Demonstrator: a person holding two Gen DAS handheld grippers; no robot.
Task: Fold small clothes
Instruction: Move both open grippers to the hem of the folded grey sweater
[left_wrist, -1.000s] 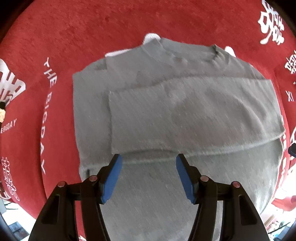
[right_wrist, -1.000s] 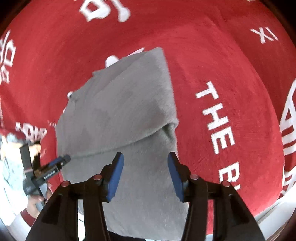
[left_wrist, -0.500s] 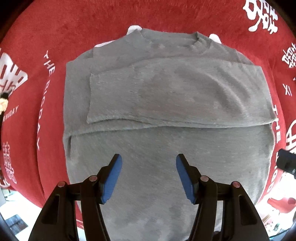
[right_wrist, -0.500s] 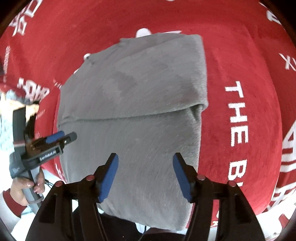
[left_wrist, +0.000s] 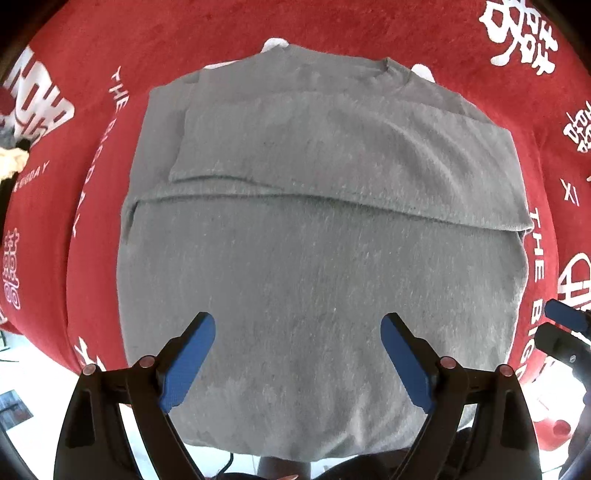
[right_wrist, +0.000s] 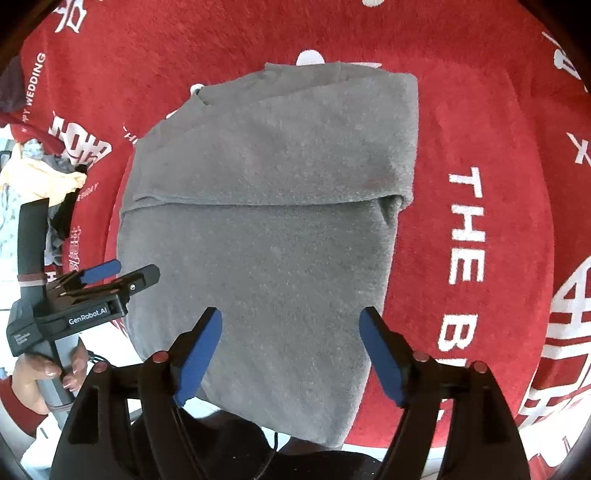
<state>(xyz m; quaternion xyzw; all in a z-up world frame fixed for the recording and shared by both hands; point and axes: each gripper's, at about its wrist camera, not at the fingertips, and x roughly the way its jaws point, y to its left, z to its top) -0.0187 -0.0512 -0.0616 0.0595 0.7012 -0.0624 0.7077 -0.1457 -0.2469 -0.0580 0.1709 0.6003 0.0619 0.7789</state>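
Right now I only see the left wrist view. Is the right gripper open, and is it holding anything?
Observer: The right gripper is open. Its fingers are empty, above the lower half of the grey sweater.
Operator: How does the sweater's right edge look?
Observer: The folded-over sleeve ends in a small puckered pocket at that edge.
Operator: Anything beyond my left gripper?
Observer: A pile of other clothes lies past the left gripper, at the left edge of the red cloth.

A grey sweater (left_wrist: 314, 258), sleeves folded across its chest, lies on a red printed cloth (left_wrist: 92, 92) beneath the wide-open left gripper (left_wrist: 297, 354).
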